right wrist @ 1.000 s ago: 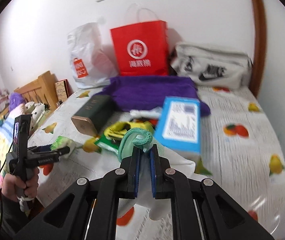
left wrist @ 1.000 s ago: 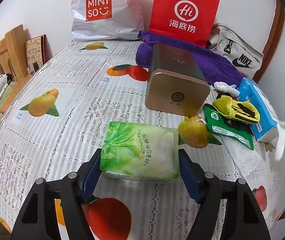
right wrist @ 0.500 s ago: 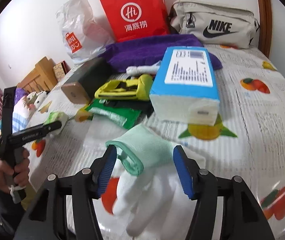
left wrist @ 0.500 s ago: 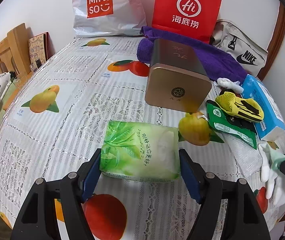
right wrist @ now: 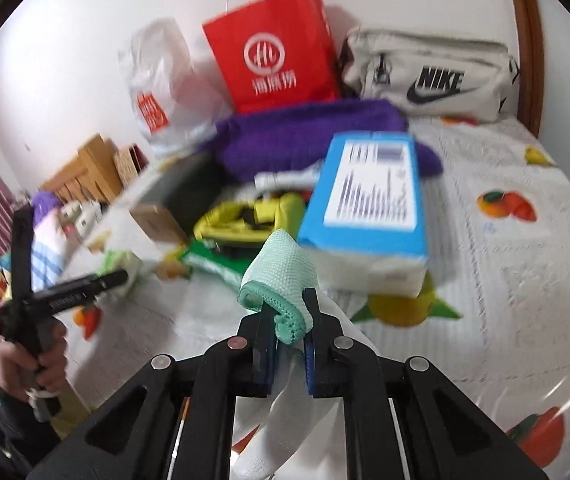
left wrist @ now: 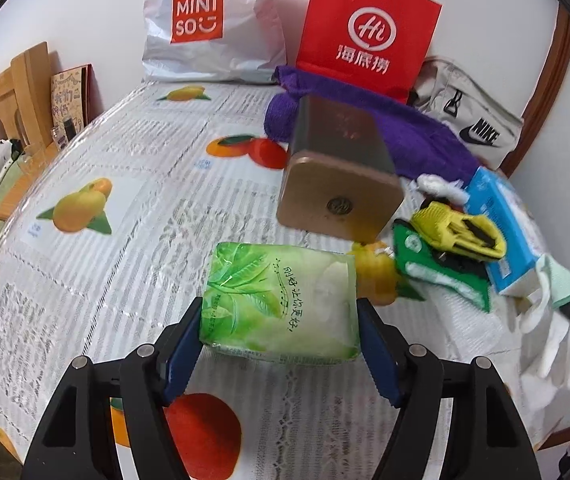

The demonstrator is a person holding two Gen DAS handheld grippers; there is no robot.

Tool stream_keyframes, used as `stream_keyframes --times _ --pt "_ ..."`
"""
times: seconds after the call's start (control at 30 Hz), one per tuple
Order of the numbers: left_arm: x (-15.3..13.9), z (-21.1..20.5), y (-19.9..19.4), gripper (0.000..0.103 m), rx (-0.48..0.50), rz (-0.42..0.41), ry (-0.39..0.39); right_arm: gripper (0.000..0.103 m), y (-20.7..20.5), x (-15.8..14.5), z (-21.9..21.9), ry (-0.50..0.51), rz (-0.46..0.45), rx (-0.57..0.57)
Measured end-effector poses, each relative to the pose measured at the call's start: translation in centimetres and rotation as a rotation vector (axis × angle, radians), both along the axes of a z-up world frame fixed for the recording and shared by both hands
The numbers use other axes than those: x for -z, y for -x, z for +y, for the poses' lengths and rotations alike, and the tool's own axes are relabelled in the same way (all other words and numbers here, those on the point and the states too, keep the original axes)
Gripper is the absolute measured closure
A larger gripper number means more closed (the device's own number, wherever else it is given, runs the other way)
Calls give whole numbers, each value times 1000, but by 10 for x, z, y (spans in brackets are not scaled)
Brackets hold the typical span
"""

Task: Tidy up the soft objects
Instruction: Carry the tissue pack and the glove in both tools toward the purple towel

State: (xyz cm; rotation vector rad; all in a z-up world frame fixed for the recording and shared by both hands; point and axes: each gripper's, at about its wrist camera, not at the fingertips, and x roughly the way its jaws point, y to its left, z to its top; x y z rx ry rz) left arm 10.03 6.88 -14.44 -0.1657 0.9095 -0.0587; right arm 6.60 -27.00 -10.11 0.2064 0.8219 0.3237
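Observation:
A green tissue pack (left wrist: 281, 300) lies on the fruit-print bed cover (left wrist: 125, 168). My left gripper (left wrist: 279, 310) is shut on the pack, its blue pads (left wrist: 189, 332) pressing both short sides. A white glove with a mint cuff (right wrist: 281, 264) hangs from my right gripper (right wrist: 288, 304), which is shut on the cuff while the glove's fingers dangle below. In the left wrist view that glove (left wrist: 557, 320) shows at the far right, beside the blue box. The right wrist view shows a hand holding the left gripper (right wrist: 117, 278) at the left.
A gold tin (left wrist: 337, 192) lies just beyond the pack. Right of it sit a yellow glove (left wrist: 457, 228), a green packet (left wrist: 437, 272) and a blue tissue box (right wrist: 369, 208). A purple towel (left wrist: 417, 132), red bag (left wrist: 365, 36), Miniso bag (left wrist: 205, 28) and Nike pouch (right wrist: 429, 76) line the wall.
The right gripper opened around the glove's cuff half a second ago and has shut on it again. The left gripper and the tissue pack have not moved.

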Motion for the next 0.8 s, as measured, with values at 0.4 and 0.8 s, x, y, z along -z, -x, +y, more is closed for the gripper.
stream_keyframes --times 0.4,0.8 --pt "-37 0 0 32 0 -48 -6 92 -4 -37 -21 -53 -56 41" --pt "-79 -10 -11 32 19 -98 -28 92 -19 -50 -31 -1 -65 72"
